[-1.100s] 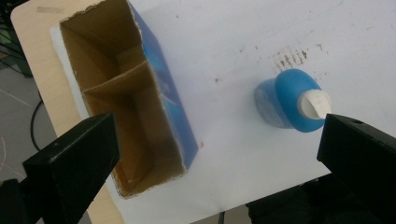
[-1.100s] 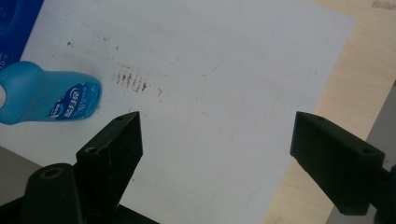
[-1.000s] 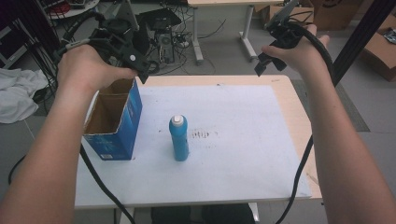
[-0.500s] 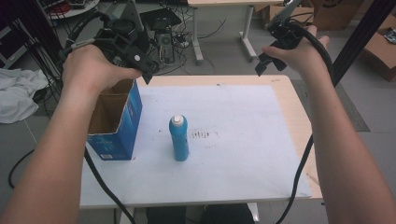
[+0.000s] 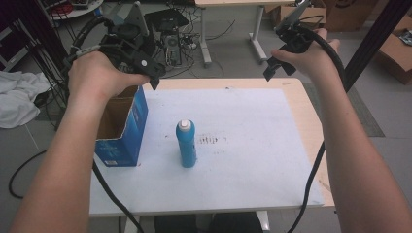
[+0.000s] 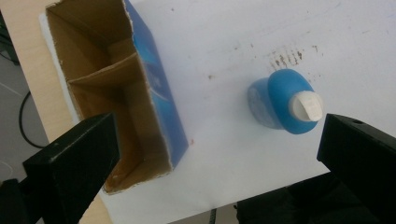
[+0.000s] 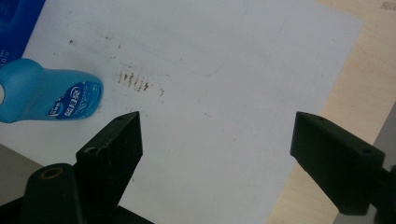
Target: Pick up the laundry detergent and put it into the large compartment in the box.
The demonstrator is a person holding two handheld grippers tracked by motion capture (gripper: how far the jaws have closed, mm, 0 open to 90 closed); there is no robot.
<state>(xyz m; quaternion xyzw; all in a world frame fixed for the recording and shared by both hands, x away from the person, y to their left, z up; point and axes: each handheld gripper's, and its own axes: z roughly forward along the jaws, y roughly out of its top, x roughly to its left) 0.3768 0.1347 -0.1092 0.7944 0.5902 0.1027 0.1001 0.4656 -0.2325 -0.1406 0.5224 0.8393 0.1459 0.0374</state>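
The left claw [image 5: 145, 73] is hovering above the box [image 5: 119, 128], its jaws standing wide apart and holding nothing. The right claw [image 5: 277, 65] is hanging over the far right edge of the worktop [image 5: 311, 121], jaws also spread and empty. The bottle [image 5: 186, 143] is standing upright on the white sheet [image 5: 252, 145], just beside the box and well apart from both claws. The box is sitting open-topped at the sheet's left edge, a cardboard divider [image 6: 100, 74] crossing its inside.
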